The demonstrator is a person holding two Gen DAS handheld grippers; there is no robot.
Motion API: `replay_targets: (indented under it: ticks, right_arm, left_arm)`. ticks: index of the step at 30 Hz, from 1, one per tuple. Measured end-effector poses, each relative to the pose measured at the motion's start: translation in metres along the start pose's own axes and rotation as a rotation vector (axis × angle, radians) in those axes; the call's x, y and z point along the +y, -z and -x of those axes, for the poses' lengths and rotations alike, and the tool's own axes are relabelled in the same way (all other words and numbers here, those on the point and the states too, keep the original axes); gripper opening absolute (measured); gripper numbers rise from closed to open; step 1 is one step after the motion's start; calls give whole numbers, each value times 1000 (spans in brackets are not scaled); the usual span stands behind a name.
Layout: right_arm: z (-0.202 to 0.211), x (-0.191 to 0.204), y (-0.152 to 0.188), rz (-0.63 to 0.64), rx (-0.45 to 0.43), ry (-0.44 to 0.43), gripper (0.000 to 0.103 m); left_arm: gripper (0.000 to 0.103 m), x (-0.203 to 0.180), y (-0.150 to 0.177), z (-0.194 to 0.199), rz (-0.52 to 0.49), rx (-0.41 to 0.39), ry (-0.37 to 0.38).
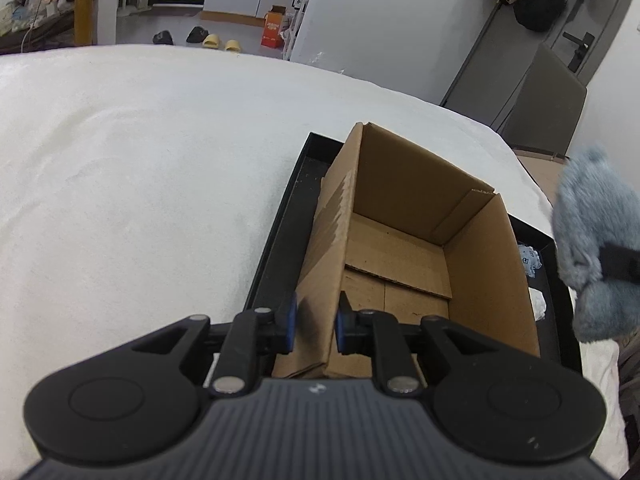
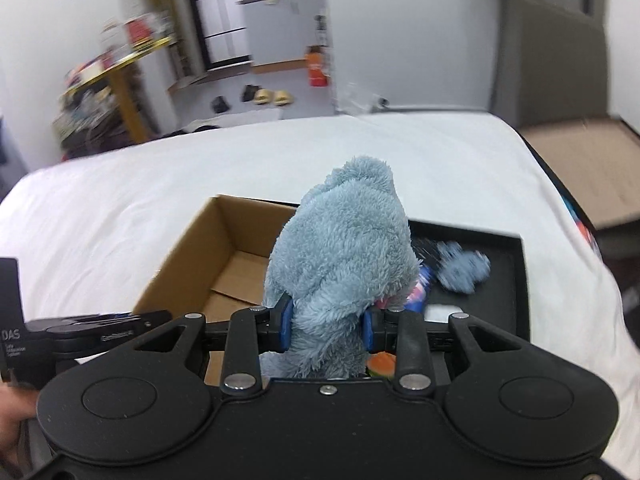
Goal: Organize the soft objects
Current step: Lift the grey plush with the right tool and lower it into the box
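Observation:
An open cardboard box [image 1: 404,240] stands in a black tray [image 1: 280,224] on a white bed. My left gripper [image 1: 316,326] is shut on the box's near left wall. My right gripper [image 2: 326,322] is shut on a fluffy blue plush toy [image 2: 344,256] and holds it above the box's right side and the tray. The toy also shows at the right edge of the left wrist view [image 1: 596,240], with a finger [image 1: 618,262] of my right gripper on it. The box [image 2: 224,248] is empty inside. The left gripper shows at the left of the right wrist view [image 2: 92,330].
The tray [image 2: 500,280] holds small items beside the box: a blurred blue plush piece [image 2: 464,266], a white thing [image 1: 538,304], a colourful patterned item [image 2: 420,284]. The white bed [image 1: 140,180] spreads left and behind. A brown board [image 2: 592,168] lies off the bed's right edge.

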State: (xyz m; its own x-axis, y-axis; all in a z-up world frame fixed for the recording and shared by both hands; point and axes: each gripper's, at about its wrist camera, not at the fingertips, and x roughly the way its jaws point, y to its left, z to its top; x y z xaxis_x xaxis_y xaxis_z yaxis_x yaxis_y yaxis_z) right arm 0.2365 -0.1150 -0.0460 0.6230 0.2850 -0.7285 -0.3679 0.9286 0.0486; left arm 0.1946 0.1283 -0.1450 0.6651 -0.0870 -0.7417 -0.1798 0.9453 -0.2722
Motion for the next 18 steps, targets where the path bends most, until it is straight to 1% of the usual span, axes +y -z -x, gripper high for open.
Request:
replay_targets:
  ticks: [2, 8, 12, 15, 18]
  right_arm:
    - [-3, 11, -4, 59, 2, -7, 31]
    - [-11, 43, -7, 231, 27, -32, 32]
    - [-15, 60, -7, 332, 46, -60, 32]
    - [-18, 69, -7, 398, 63, -72, 32]
    - [-25, 77, -5, 462, 87, -91, 32]
  left_arm:
    - [17, 0, -2, 1, -11, -6, 8]
    - [17, 7, -3, 3, 29, -10, 33]
    - [17, 6, -4, 4, 38, -12, 53]
    - [17, 6, -4, 3, 39, -7, 52]
    - [17, 11, -3, 3, 67, 2, 73]
